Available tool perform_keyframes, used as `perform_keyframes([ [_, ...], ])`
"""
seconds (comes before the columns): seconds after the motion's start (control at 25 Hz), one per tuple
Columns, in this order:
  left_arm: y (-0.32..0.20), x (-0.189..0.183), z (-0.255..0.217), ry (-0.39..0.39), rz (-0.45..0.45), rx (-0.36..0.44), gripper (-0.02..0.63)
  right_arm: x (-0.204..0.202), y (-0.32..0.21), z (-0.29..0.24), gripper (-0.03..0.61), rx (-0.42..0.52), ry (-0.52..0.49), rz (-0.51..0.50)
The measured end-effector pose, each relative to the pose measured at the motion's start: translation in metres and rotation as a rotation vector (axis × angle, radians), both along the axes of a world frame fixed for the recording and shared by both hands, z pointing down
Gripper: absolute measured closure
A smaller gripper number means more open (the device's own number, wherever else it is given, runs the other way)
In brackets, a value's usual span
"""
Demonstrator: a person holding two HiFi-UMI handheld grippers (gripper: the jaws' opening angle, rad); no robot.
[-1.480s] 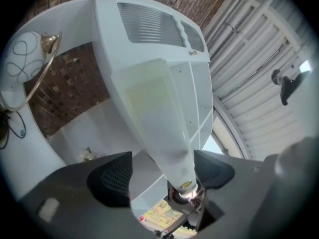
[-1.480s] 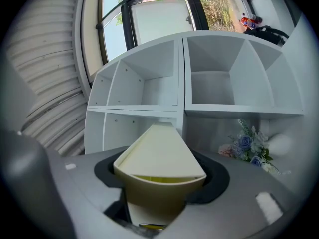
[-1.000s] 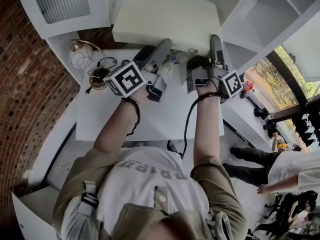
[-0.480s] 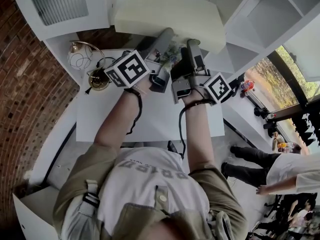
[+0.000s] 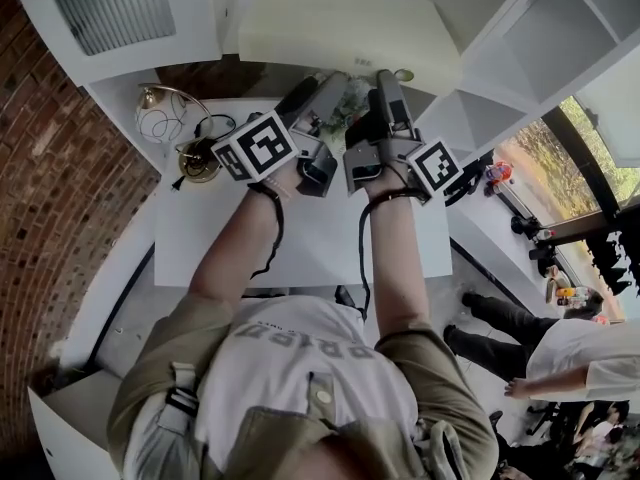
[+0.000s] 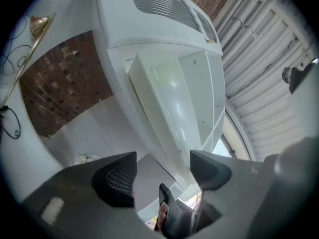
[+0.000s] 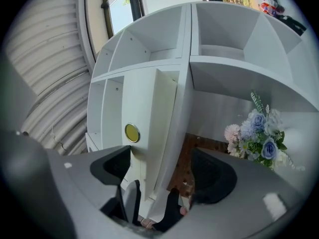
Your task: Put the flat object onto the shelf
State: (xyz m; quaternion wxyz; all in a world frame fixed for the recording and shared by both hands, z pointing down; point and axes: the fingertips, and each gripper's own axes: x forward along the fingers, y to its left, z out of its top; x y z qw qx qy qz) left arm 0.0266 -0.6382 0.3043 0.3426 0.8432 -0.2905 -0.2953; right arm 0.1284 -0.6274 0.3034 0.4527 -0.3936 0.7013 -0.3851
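White shelving (image 5: 520, 53) stood beyond. My left gripper (image 6: 164, 173) gaped wide; the right gripper (image 7: 164, 171) jaws, just narrowing, straddled the flat object (image 5: 340, 28) without touching. I judged squaring both grips wise.

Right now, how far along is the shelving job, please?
Done: the flat board is up at the shelf. In hand: its edge sits within the open left gripper and the right gripper, whose parted jaws have just been closing. Left: settle it, withdraw.

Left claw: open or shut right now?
Open. In the left gripper view, the left claw shows jaws well apart, gripping nothing.
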Motion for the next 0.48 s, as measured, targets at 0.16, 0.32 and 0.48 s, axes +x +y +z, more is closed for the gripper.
perform_keyframes([
  [0.16,-0.015,0.0,-0.007,-0.001,0.002,-0.006,0.269,0.003,-0.014,-0.001,0.195,-0.027,0.015,0.018],
  [0.32,-0.03,0.001,-0.005,0.018,0.009,-0.054,0.284,0.006,-0.029,0.002,0.19,-0.064,0.027,0.037],
  [0.48,-0.04,0.003,-0.004,0.025,0.013,-0.077,0.284,0.008,-0.04,0.004,0.184,-0.104,0.038,0.045],
])
